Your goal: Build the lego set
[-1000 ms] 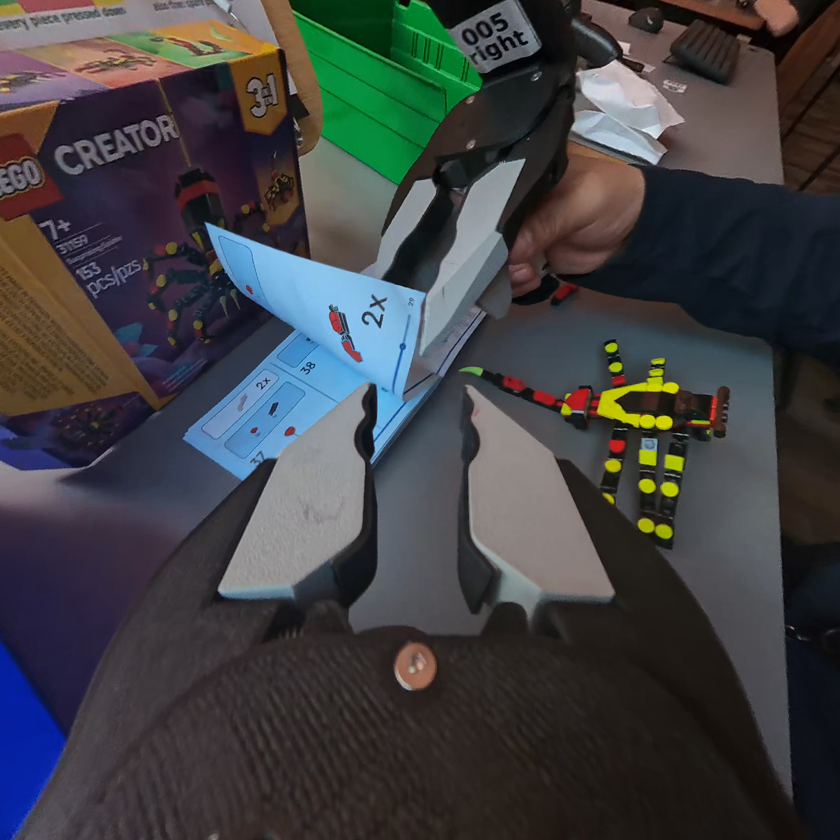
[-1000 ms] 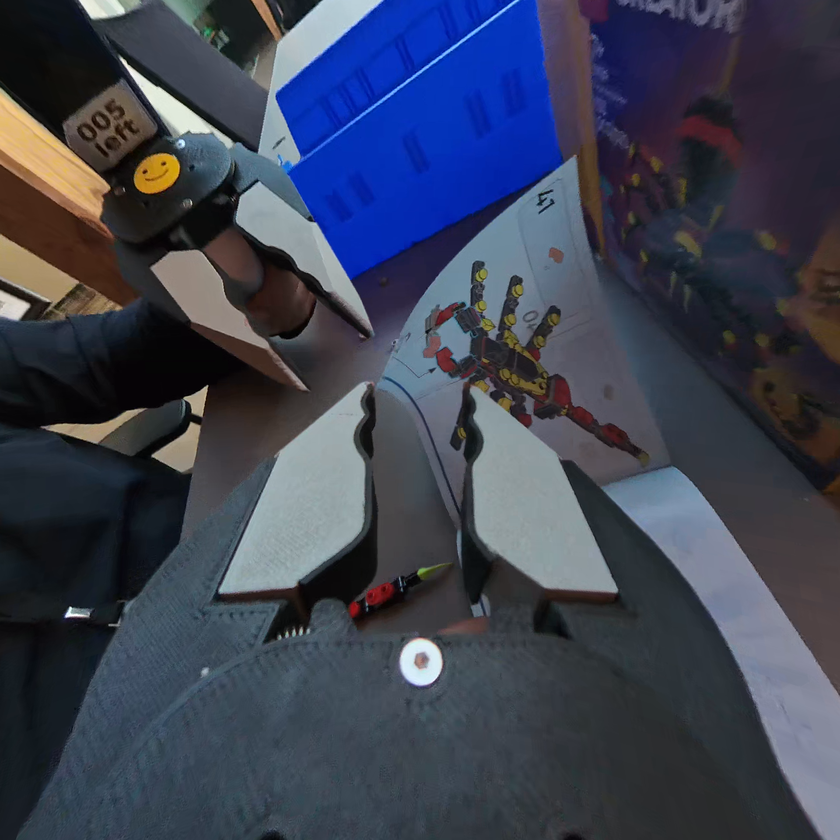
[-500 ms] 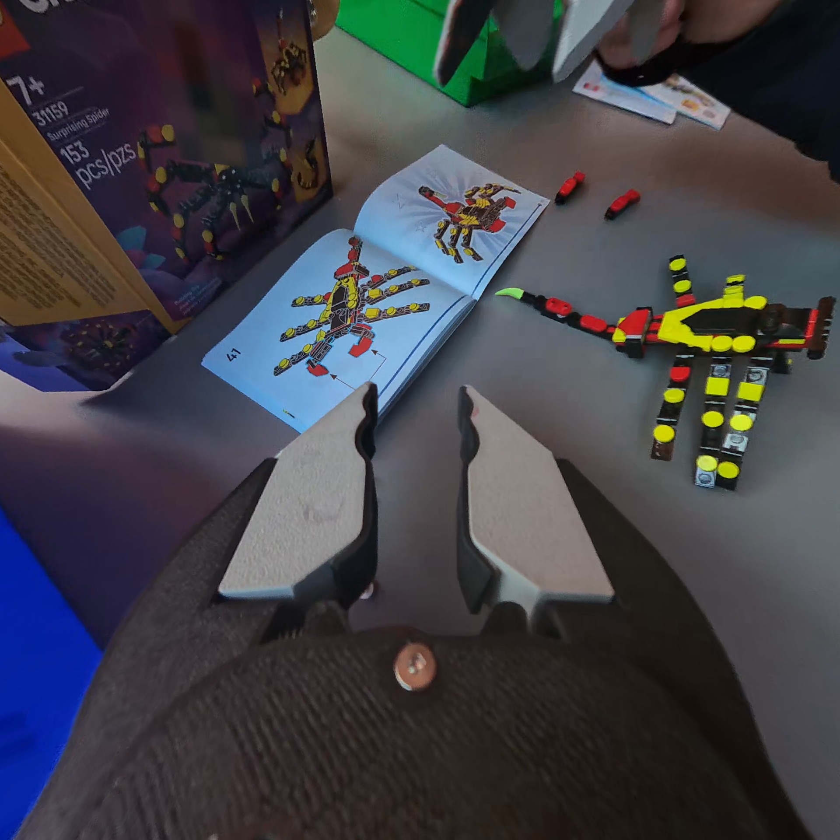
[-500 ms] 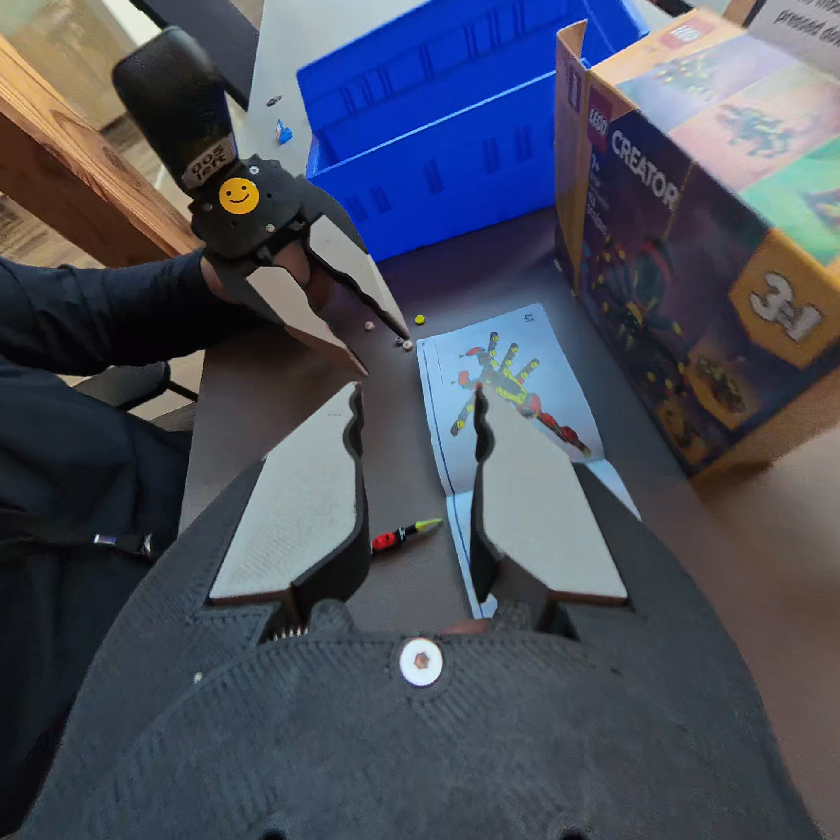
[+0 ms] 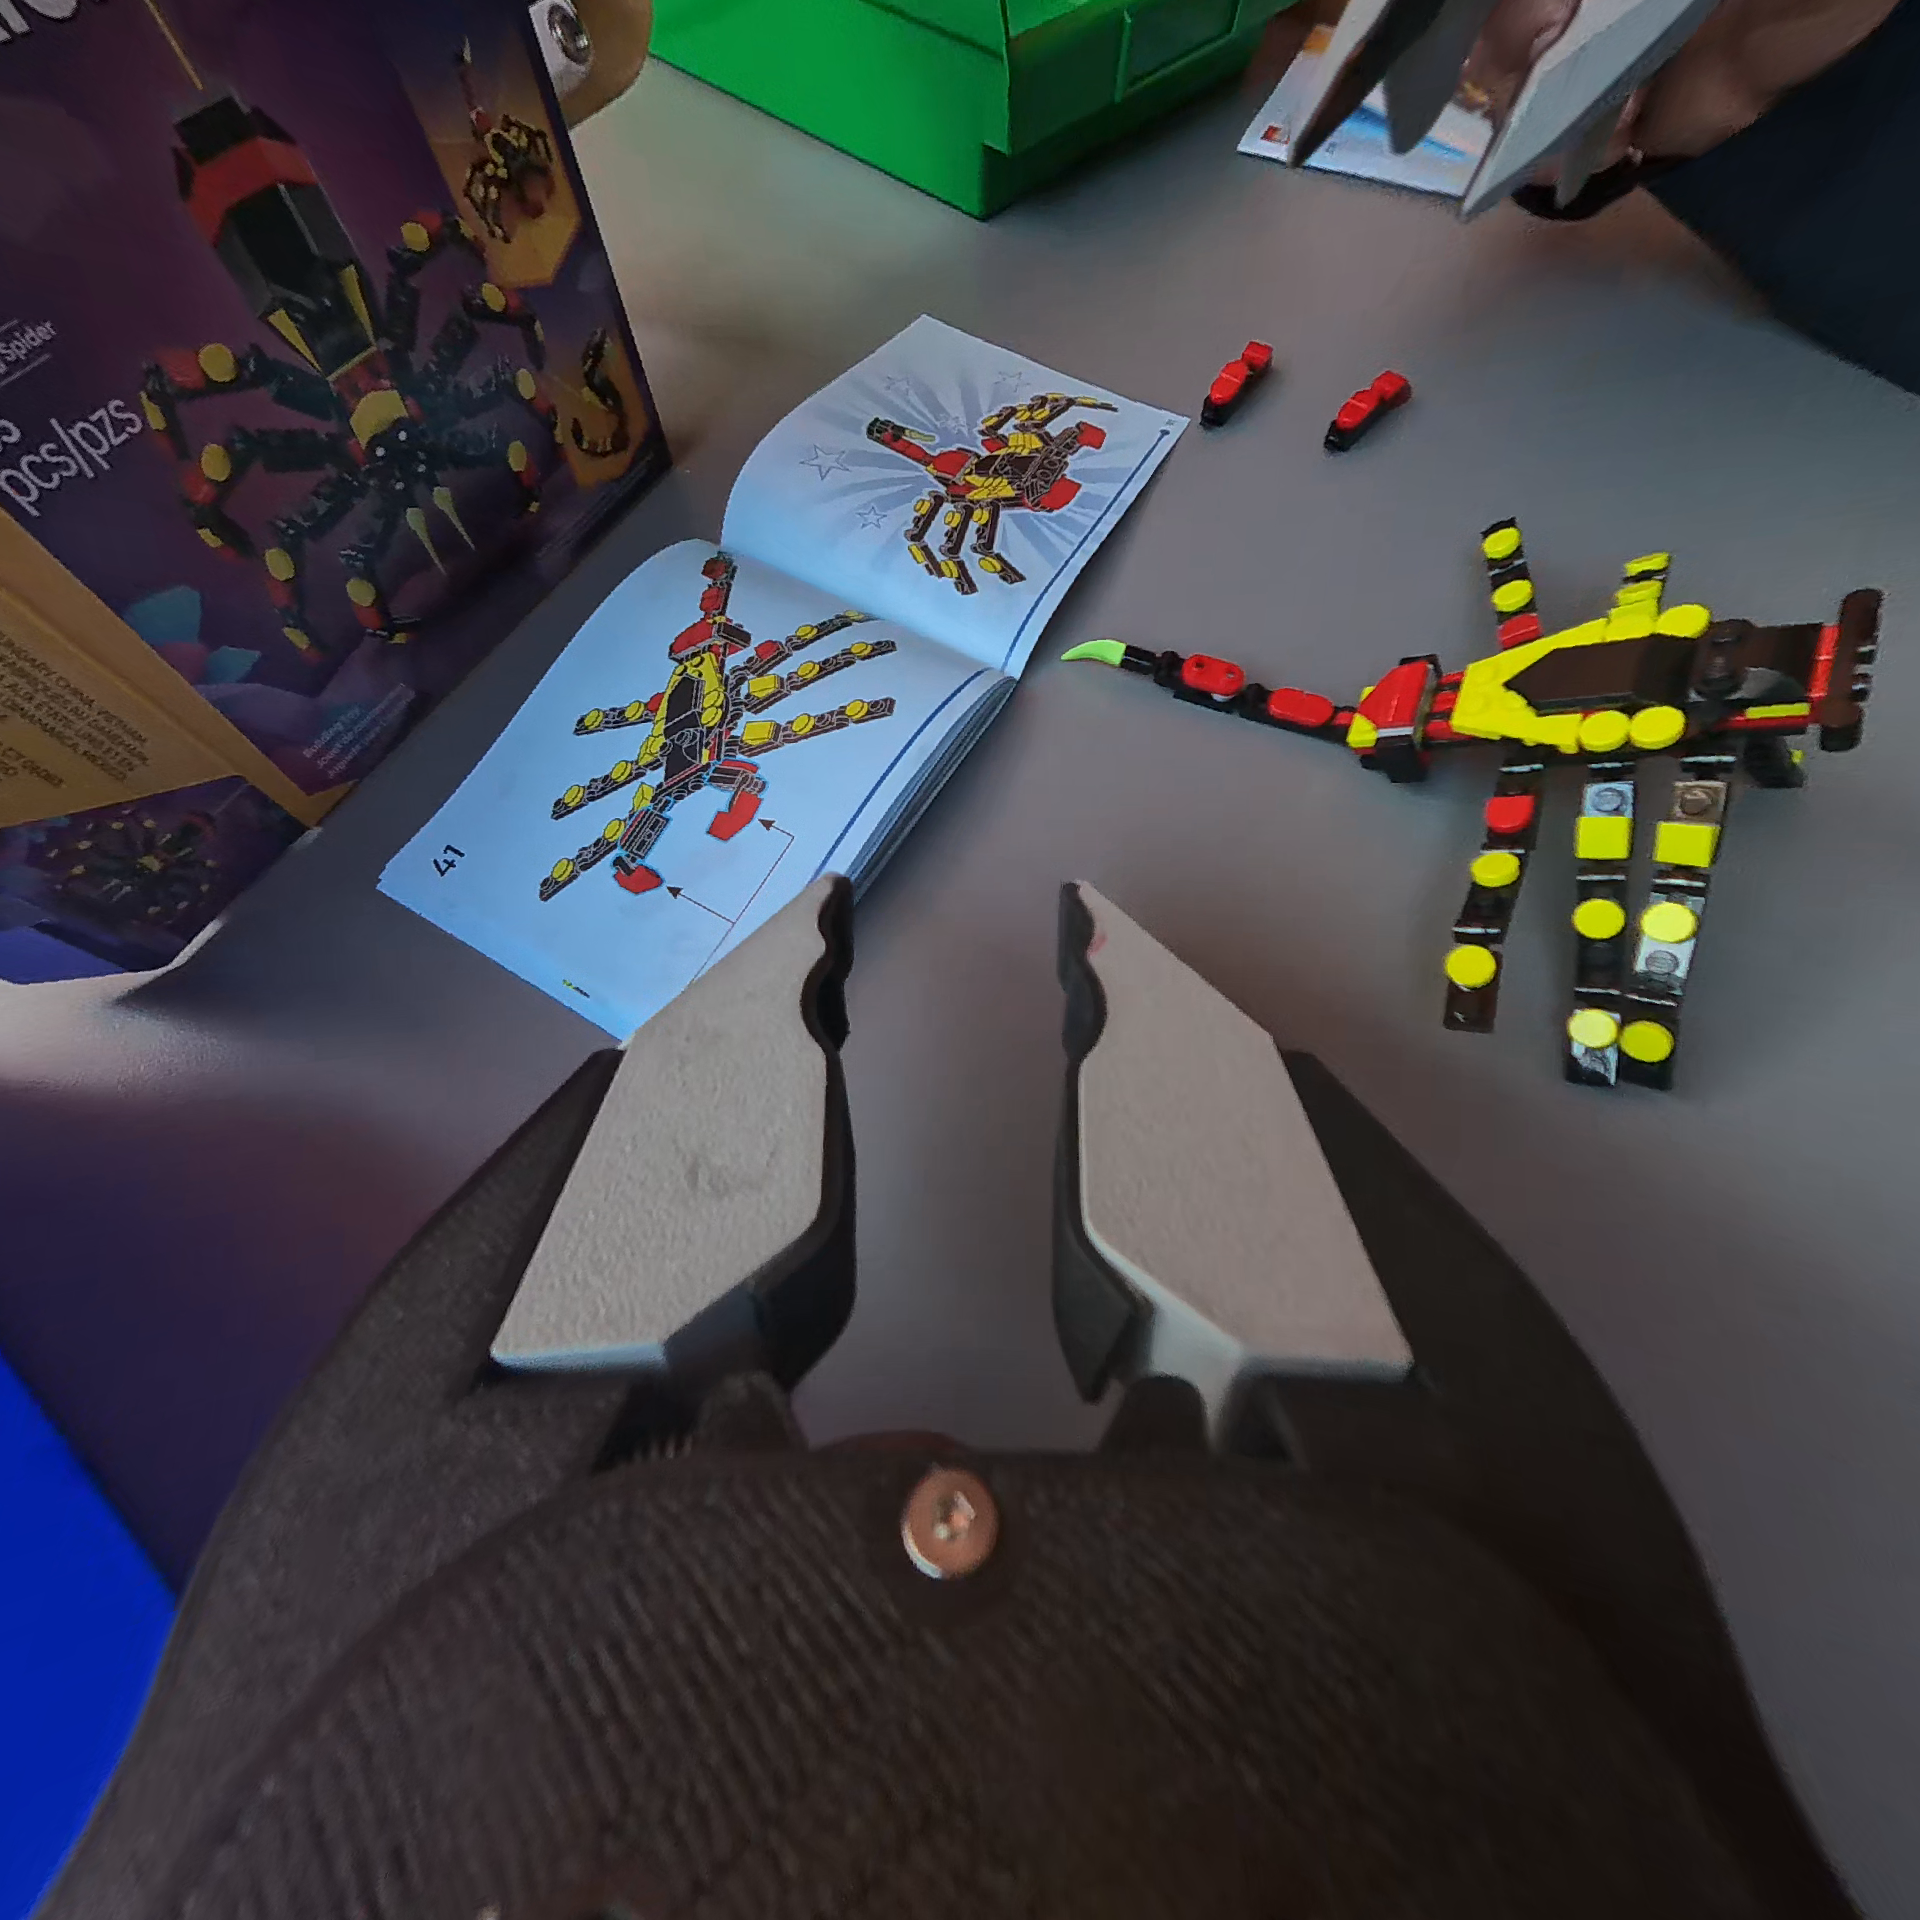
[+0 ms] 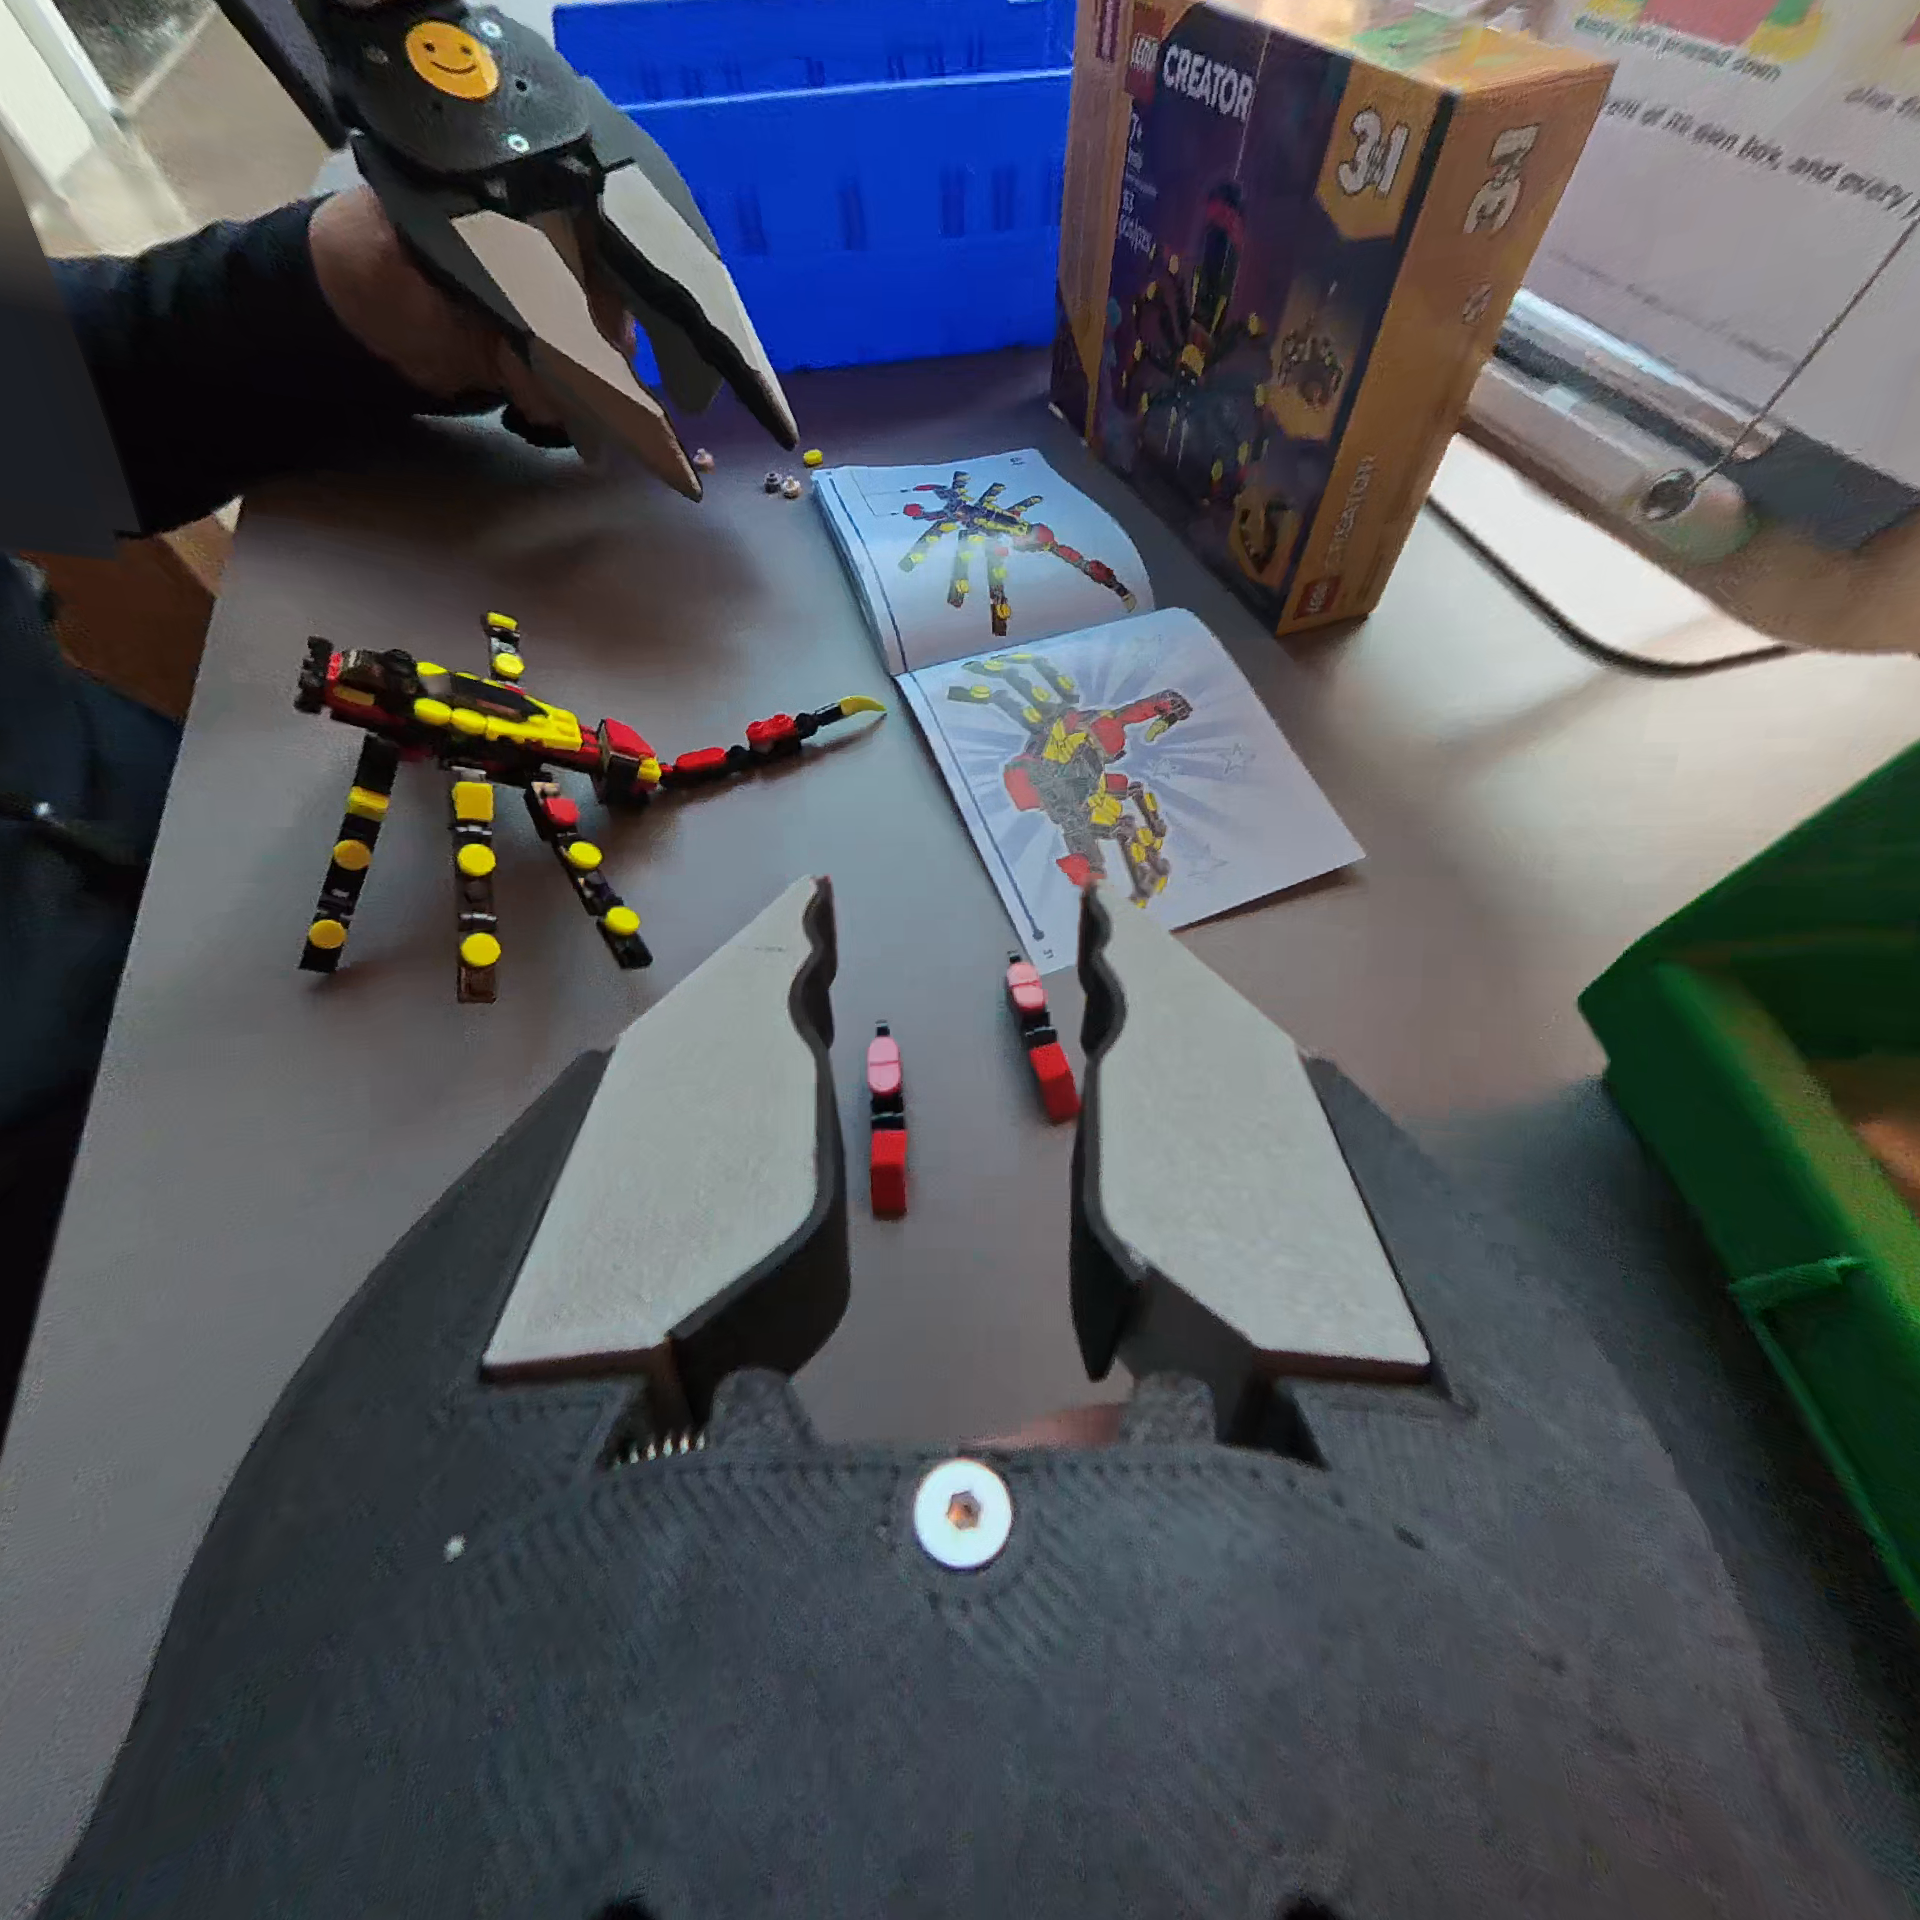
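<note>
A black, yellow and red scorpion model (image 5: 1558, 717) lies on the grey table; it also shows in the right wrist view (image 6: 468, 727). The open instruction booklet (image 5: 790, 665) lies flat left of it, and shows in the right wrist view (image 6: 1081, 707). Two small red-and-black claw pieces (image 6: 886, 1117) (image 6: 1039, 1039) lie apart, seen between my right gripper's jaws; they show in the left wrist view (image 5: 1236, 379) (image 5: 1366, 408). My right gripper (image 6: 951, 899) is open and empty above them. My left gripper (image 5: 951, 899) is open and empty by the booklet's near corner.
The purple and orange set box (image 5: 260, 416) stands left of the booklet (image 6: 1299, 291). A blue bin (image 6: 862, 177) is behind it and a green bin (image 6: 1787, 1091) at the right. Tiny loose studs (image 6: 790, 473) lie near the booklet's far edge.
The right gripper let go of the booklet page, which now lies flat, and drew back over the two red claw pieces. The left gripper pulled back slightly.
</note>
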A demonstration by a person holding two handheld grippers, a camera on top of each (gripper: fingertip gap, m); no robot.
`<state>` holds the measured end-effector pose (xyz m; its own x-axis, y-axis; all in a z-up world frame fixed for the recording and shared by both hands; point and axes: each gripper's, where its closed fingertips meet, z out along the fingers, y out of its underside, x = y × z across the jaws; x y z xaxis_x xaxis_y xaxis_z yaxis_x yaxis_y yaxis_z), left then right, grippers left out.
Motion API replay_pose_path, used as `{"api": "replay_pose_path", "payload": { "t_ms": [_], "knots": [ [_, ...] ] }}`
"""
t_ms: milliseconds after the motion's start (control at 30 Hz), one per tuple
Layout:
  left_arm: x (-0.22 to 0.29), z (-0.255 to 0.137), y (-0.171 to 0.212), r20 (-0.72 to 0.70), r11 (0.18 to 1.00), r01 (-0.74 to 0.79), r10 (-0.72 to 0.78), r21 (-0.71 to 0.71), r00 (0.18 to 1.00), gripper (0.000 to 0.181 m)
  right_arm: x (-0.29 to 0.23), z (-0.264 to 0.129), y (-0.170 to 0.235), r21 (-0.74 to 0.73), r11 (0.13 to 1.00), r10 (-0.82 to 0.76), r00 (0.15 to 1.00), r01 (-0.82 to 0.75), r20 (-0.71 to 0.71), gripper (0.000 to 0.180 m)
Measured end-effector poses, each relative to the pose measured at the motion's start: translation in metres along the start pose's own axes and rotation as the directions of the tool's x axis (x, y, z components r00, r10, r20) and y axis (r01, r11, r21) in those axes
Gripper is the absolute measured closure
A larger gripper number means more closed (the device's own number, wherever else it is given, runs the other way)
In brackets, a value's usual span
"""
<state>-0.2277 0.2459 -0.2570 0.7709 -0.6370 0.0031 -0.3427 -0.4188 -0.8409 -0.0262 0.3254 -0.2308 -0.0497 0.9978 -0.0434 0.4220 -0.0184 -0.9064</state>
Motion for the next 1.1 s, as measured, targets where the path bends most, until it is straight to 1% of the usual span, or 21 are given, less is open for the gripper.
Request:
{"api": "replay_pose_path", "payload": {
  "t_ms": [67, 233, 300, 467, 567, 733, 833, 933, 1000, 1100],
  "knots": [
    [0.003, 0.002, 0.002, -0.012, 1.000, -0.001, 0.001, -0.011, 1.000, 0.143, -0.002, 0.004, 0.009, -0.066, 0.998, -0.011, 1.000, 0.012, 0.011, 0.134],
    [0.011, 0.005, 0.004, -0.045, 0.999, -0.025, 0.024, -0.020, 0.999, 0.144, -0.006, 0.007, 0.016, -0.111, 0.991, -0.069, 0.997, 0.071, 0.022, 0.138],
    [0.016, 0.007, 0.004, -0.069, 1.000, -0.013, 0.012, -0.022, 0.998, 0.144, -0.007, 0.006, 0.018, -0.123, 0.990, -0.073, 0.997, 0.076, 0.026, 0.139],
    [0.021, 0.008, 0.006, -0.091, 0.999, -0.020, 0.018, -0.028, 0.996, 0.143, -0.011, 0.002, 0.023, -0.143, 0.984, -0.101, 0.993, 0.108, 0.054, 0.156],
    [0.025, 0.008, 0.004, -0.109, 1.000, -0.020, 0.018, -0.019, 0.994, 0.144, -0.015, 0.005, 0.024, -0.145, 0.981, -0.115, 0.990, 0.125, 0.076, 0.159],
    [0.022, 0.008, 0.007, -0.087, 0.999, -0.043, 0.041, -0.031, 0.995, 0.144, -0.020, 0.012, 0.028, -0.162, 0.978, -0.115, 0.987, 0.132, 0.110, 0.159],
    [0.017, 0.008, 0.007, -0.053, 0.996, -0.080, 0.078, -0.039, 0.996, 0.145, -0.020, 0.013, 0.023, -0.136, 0.981, -0.125, 0.985, 0.141, 0.122, 0.160],
    [0.011, 0.008, 0.005, -0.023, 0.994, -0.097, 0.096, -0.044, 0.995, 0.145, -0.018, 0.013, 0.006, -0.047, 0.992, -0.107, 0.984, 0.114, 0.140, 0.161],
    [0.013, 0.006, 0.003, -0.038, 0.995, -0.098, 0.097, -0.035, 0.995, 0.146, -0.016, 0.013, 0.000, -0.009, 0.996, -0.089, 0.985, 0.091, 0.145, 0.162],
    [0.020, 0.001, -0.003, -0.077, 0.994, -0.106, 0.106, 0.000, 0.991, 0.151, -0.010, 0.014, -0.001, 0.002, 0.994, -0.108, 0.989, 0.108, 0.102, 0.162]
  ]
}}
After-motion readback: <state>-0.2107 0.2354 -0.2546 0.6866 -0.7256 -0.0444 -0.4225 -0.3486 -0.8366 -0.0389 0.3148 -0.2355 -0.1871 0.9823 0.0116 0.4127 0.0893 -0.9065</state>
